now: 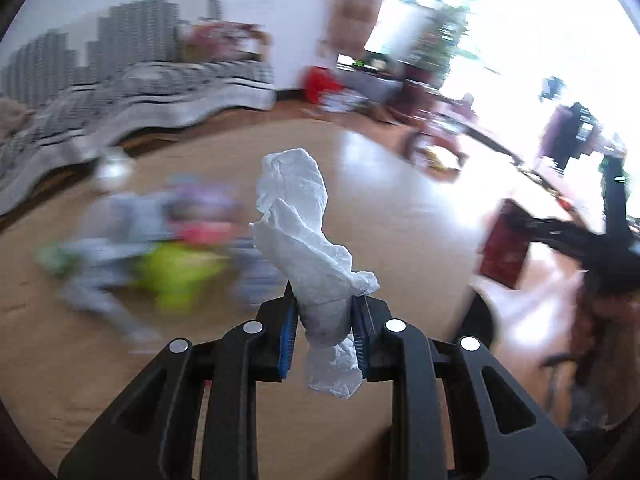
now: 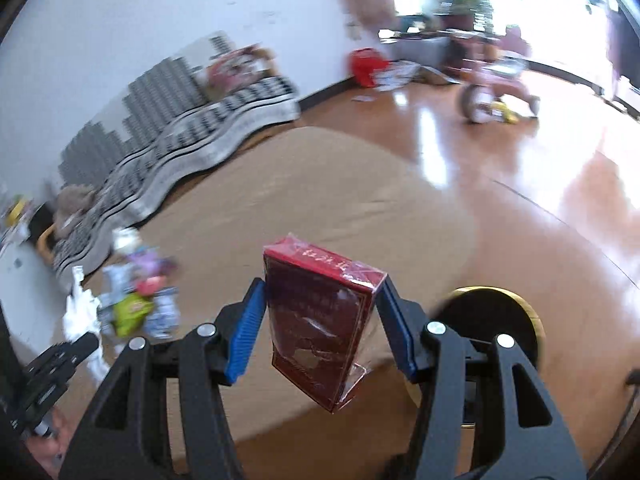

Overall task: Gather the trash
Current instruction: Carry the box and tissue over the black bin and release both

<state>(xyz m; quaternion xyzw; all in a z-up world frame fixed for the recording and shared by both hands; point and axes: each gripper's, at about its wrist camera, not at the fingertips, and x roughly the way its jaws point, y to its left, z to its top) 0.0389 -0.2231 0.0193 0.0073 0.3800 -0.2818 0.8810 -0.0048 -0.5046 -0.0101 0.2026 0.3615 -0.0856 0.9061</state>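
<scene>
Two pieces are already picked up: a crumpled white tissue (image 1: 308,240) is pinched in the nearly closed left tongs (image 1: 325,332), and a red box (image 2: 320,320) is clamped in the half-open right tongs (image 2: 320,324). A blurred heap of wrappers (image 2: 136,300) is left on the tan rug (image 2: 320,184). A black-and-gold bin (image 2: 496,320) is seen just beside the right tongs; nothing is seen in the way.
</scene>
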